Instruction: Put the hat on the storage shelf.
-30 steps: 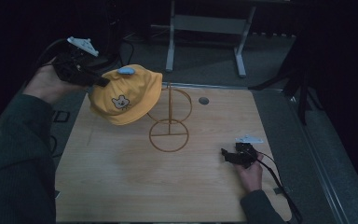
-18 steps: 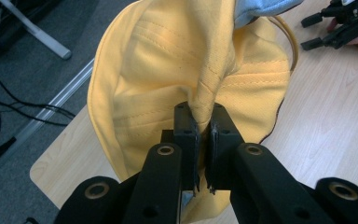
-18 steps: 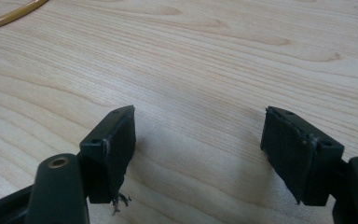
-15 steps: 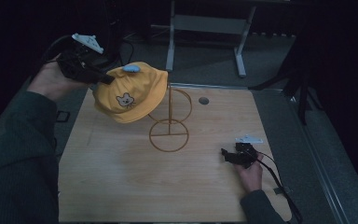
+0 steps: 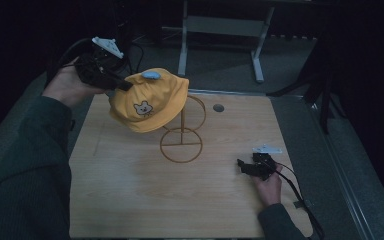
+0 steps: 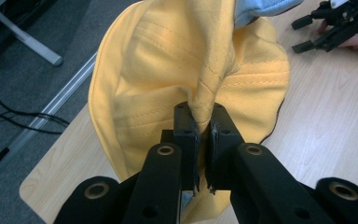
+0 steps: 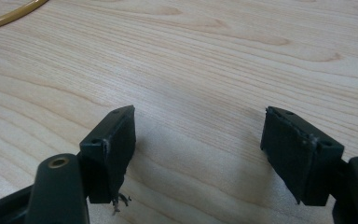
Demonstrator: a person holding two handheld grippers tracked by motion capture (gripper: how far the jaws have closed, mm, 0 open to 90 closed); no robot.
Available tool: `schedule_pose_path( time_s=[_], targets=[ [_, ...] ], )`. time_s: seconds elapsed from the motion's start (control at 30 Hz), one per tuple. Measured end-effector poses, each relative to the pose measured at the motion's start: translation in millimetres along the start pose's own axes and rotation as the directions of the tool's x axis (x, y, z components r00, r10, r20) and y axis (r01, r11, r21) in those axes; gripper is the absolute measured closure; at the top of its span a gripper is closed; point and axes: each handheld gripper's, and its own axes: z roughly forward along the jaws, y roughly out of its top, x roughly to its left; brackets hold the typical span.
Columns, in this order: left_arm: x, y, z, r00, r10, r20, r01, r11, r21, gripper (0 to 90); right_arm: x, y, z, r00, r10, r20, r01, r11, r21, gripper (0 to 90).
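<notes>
table: pale wooden tabletop [image 5: 130, 200], centre of the high view, mostly bare so there's room to work around the stand

cap: soft yellow cotton cap with a little bear face and a light blue button on top [image 5: 147, 100], upper left of centre, lifted off the wood and draped against the top of the stand; looks like it's either going on or coming off, can't tell which

stand: thin orange wire stand with a round ring base [image 5: 181, 145], dead centre, upright so the cap can hang from its upper loop

left gripper [image 6: 204, 126]: clamped tight on a fold of the cap's fabric, pinching an edge so the crown hangs open and free

right gripper [image 7: 198, 140]: jaws wide apart, nothing between them, resting low over bare wood at lower right, parked out of the way
</notes>
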Motion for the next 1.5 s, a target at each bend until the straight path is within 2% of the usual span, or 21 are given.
schedule_pose_path(
  time_s=[0.63,0.97,1.5],
  targets=[
    [-9.2,21.3,19.2,0.9995,0.026,0.019,-0.027,0.9996,0.002,84.3,0.1,0.0,0.0,1.0000,0.000,0.000,0.000,1.000,0.000,26.1],
    [-15.0,34.7,31.9,0.9980,0.056,0.030,-0.056,0.9983,0.014,84.0,0.1,0.0,0.1,1.0000,-0.001,-0.001,0.001,1.000,0.000,26.0],
    [-20.6,49.4,56.3,0.9999,0.012,-0.004,-0.013,0.9994,-0.031,82.5,0.1,0.0,0.1,1.0000,-0.003,-0.001,0.003,1.000,0.000,26.0]
  ],
)
